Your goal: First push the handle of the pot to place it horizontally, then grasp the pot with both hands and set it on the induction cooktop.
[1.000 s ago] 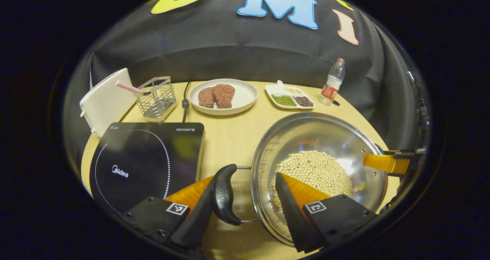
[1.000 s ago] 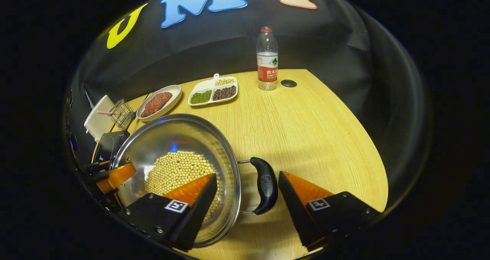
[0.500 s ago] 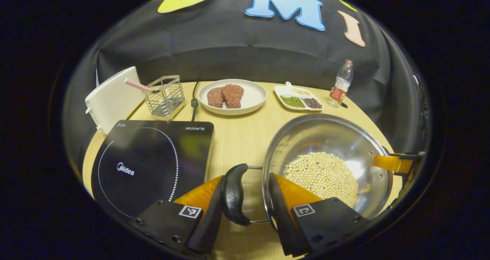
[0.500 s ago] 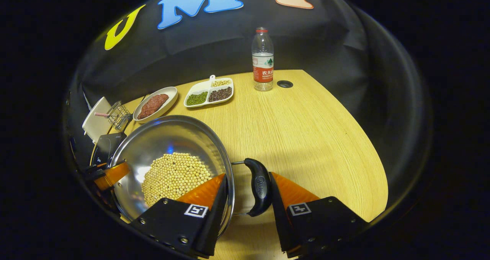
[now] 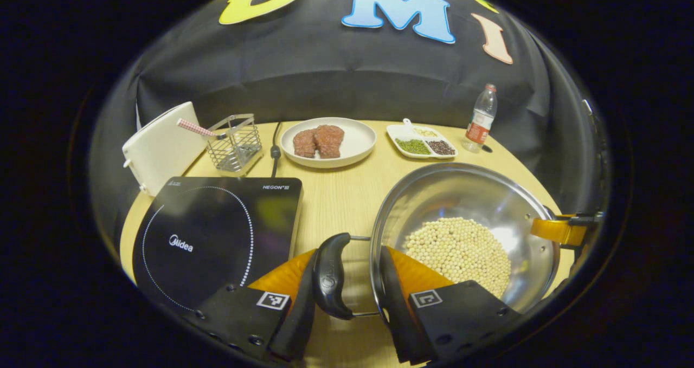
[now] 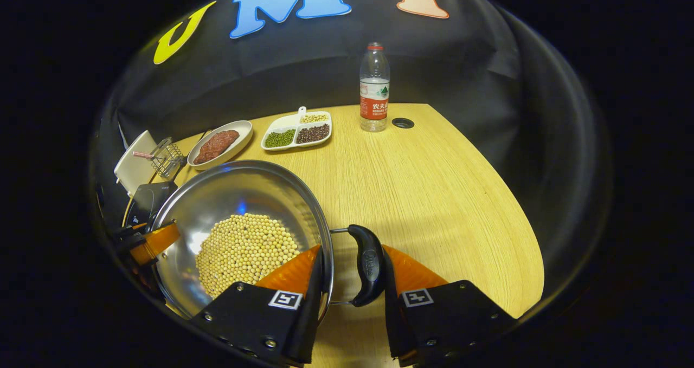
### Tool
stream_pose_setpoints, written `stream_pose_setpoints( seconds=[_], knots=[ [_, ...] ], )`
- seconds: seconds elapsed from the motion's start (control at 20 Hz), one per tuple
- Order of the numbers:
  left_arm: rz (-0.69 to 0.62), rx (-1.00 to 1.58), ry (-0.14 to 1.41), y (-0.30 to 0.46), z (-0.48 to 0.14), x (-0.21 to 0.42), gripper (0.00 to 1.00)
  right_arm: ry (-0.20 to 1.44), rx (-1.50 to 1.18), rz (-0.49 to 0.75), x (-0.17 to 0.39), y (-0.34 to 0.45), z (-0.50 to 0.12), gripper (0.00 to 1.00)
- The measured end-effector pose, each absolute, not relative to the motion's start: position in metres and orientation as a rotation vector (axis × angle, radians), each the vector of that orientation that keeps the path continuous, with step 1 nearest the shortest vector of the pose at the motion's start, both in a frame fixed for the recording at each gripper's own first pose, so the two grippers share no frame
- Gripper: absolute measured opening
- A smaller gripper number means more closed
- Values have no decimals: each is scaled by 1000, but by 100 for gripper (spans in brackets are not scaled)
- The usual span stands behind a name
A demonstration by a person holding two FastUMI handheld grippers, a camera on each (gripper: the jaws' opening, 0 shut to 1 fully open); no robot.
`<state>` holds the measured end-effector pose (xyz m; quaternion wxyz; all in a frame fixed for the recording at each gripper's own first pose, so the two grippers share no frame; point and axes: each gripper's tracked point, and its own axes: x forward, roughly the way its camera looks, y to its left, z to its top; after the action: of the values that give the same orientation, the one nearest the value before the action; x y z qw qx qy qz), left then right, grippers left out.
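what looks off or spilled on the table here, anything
Nothing stands out. The soybeans all sit inside the pot, none on the table. Both pot handles are clamped level, and the bottle stands upright.

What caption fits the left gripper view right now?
Left gripper shut on the pot's side handle and rim, soybean-filled pot beside the induction cooktop.

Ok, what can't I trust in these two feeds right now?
- Left gripper view: the left claw covers the near corner of the flat black induction cooktop.
- Right gripper view: the round steel pot hides most of that cooktop.
- Both views: the pot's base sits behind its own wall, so table contact is unclear.
- Right gripper view: the wire basket has contents too small to tell.
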<state>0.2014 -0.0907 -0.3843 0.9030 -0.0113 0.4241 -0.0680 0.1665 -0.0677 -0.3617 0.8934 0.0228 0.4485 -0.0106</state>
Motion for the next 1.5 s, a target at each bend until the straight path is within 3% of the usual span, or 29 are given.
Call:
stream_pose_setpoints(
  seconds=[0.3, 0.35, 0.4, 0.45, 0.5, 0.85, 0.9, 0.95, 1.0, 1.05, 1.15, 1.35, 1.5],
  knots=[
    [-136, -17, 845, -102, -361, 193, 67, 919, 52, -19, 160, -80, -341, 52],
    [-133, -17, 846, -105, -356, 191, 63, 920, 53, -16, 159, -82, -337, 52],
    [-129, -18, 843, -107, -352, 187, 67, 920, 54, -10, 157, -84, -335, 52],
    [-123, -18, 842, -108, -347, 184, 63, 918, 56, -5, 154, -87, -332, 52],
    [-117, -18, 838, -108, -343, 180, 67, 915, 56, 2, 152, -88, -329, 52],
    [-73, -6, 825, -104, -322, 156, 67, 904, 46, 53, 140, -86, -316, 52],
    [-74, -8, 823, -102, -320, 156, 63, 900, 45, 50, 139, -84, -314, 52],
    [-76, -12, 823, -99, -319, 154, 70, 896, 41, 47, 137, -81, -311, 52],
    [-80, -13, 819, -95, -317, 154, 63, 894, 38, 44, 135, -77, -309, 52],
    [-84, -11, 814, -89, -315, 153, 63, 890, 40, 39, 134, -72, -306, 52],
    [-95, -8, 808, -76, -312, 155, 66, 883, 48, 22, 131, -59, -302, 52],
    [-129, 7, 804, -45, -307, 163, 63, 880, 65, -9, 122, -28, -297, 52],
    [-146, 6, 801, -20, -306, 169, 66, 877, 71, -23, 122, -5, -295, 52]
  ],
)
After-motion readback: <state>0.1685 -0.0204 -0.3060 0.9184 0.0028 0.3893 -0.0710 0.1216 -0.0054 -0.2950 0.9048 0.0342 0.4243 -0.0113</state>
